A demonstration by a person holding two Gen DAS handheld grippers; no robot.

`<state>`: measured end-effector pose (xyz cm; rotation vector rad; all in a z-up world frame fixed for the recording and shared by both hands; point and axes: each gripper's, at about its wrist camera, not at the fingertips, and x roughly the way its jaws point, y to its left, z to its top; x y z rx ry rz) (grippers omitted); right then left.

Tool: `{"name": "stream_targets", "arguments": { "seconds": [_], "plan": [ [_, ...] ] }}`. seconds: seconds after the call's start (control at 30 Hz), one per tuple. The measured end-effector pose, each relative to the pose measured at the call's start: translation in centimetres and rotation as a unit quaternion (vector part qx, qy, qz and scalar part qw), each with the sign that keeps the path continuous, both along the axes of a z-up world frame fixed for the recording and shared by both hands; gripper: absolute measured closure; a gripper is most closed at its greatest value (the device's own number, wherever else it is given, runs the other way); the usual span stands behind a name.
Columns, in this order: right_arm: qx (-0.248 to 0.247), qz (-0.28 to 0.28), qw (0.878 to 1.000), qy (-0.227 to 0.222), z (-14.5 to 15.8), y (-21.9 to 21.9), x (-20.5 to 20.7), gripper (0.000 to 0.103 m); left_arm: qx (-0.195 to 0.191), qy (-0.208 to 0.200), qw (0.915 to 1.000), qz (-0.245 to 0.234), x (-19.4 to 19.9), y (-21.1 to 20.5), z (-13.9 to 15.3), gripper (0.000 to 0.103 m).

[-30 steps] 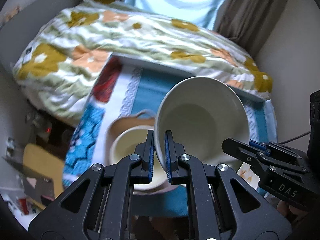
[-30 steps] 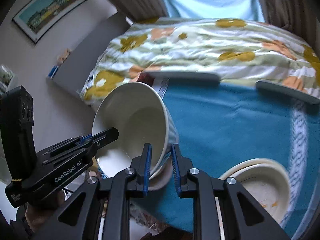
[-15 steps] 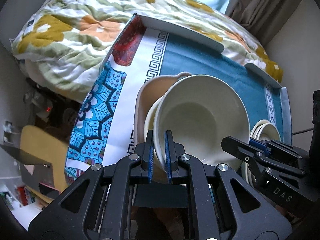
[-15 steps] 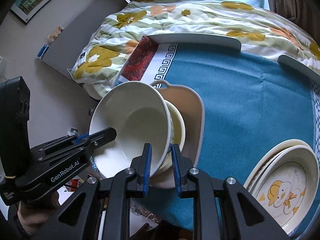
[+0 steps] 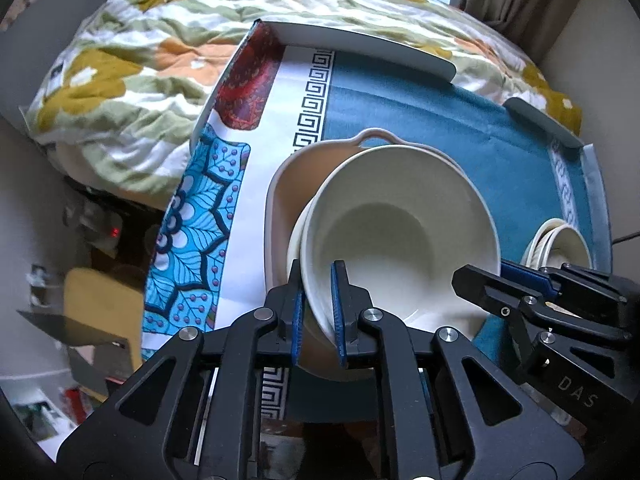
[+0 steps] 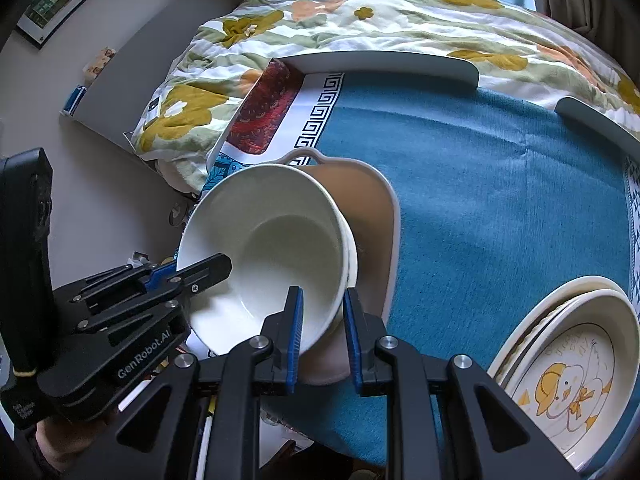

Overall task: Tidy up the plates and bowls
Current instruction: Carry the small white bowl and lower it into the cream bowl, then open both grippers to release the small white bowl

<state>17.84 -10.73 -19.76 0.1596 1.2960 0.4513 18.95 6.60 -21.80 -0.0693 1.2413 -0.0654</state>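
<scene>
Both tongs, the left gripper and right gripper, pinch the big white bowl's rim, setting it onto another bowl in the tan dish. Next: let go gently

A large cream bowl sits tilted in a second cream bowl whose rim peeps out beneath it, and both rest in a beige handled dish on the blue cloth of the bench. The bowl's rim is pinched at two sides, by the left hand-held gripper and the right hand-held gripper. Well apart to the right lies a stack of cream plates, the top one bearing a yellow duck picture, with small nested cream bowls nearby.
</scene>
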Motion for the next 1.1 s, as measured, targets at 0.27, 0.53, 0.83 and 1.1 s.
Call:
{"name": "stream_targets", "arguments": {
  "seconds": [0.27, 0.53, 0.83, 1.1],
  "plan": [
    [0.006, -0.007, 1.0, -0.004, 0.1, 0.0, 0.0, 0.084, 0.027, -0.004, 0.9994, -0.02, 0.0, -0.6, 0.1, 0.077],
    [0.007, -0.019, 1.0, -0.021, 0.9, 0.0, -0.6, 0.084, 0.022, -0.021, 0.999, -0.034, -0.6, -0.5, 1.1, 0.075],
    [0.022, -0.004, 0.997, -0.074, 7.0, -2.3, -2.2, 0.084, -0.007, -0.083, 0.9965, -0.008, -3.4, 1.5, 7.9, 0.069],
    [-0.017, 0.033, 0.995, -0.095, 8.2, -3.4, -2.9, 0.01, 0.044, -0.081, 0.9958, 0.003, -6.2, 4.0, 8.8, 0.004]
  ]
}}
